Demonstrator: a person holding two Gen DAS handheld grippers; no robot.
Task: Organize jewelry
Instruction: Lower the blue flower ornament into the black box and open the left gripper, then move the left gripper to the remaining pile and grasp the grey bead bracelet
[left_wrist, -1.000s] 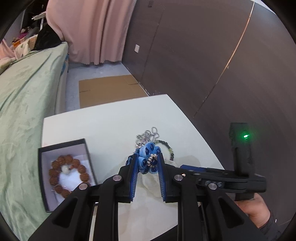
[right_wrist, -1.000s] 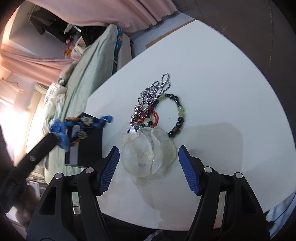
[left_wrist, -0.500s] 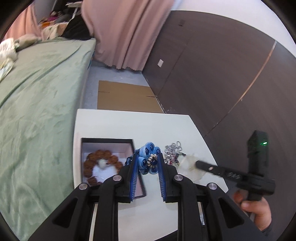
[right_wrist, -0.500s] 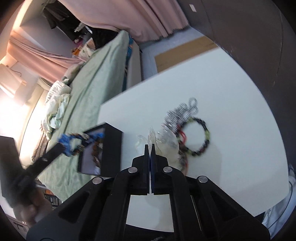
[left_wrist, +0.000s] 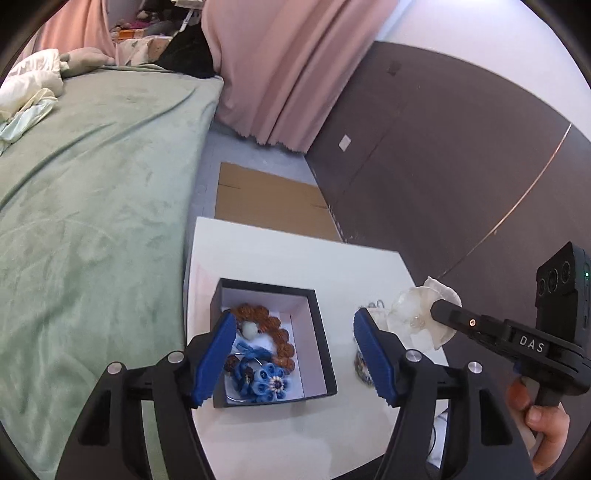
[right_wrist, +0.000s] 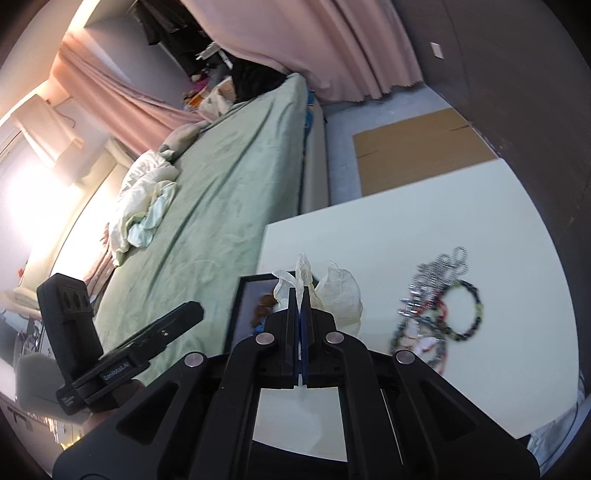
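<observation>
A black jewelry box (left_wrist: 319, 328) with a white lining sits on the white table (left_wrist: 280, 254). Inside lie a brown bead bracelet (left_wrist: 275, 328) and a blue flower piece (left_wrist: 267, 382). My left gripper (left_wrist: 291, 354) is open and empty, held above the box. My right gripper (right_wrist: 300, 295) is shut on a translucent white shell flower (right_wrist: 334, 291), also seen in the left wrist view (left_wrist: 419, 319), lifted off the table right of the box (right_wrist: 236, 314). A pile of chains and bead bracelets (right_wrist: 439, 306) lies on the table to the right.
A green-covered bed (left_wrist: 85, 192) runs along the table's left side. A dark panelled wall (left_wrist: 461, 166) stands to the right. Flat cardboard (left_wrist: 266, 199) lies on the floor beyond the table. Pink curtains (left_wrist: 288, 66) hang at the back.
My left gripper moved over the box, opened and let the blue flower piece drop into it. My right gripper closed on the shell flower and lifted it toward the box.
</observation>
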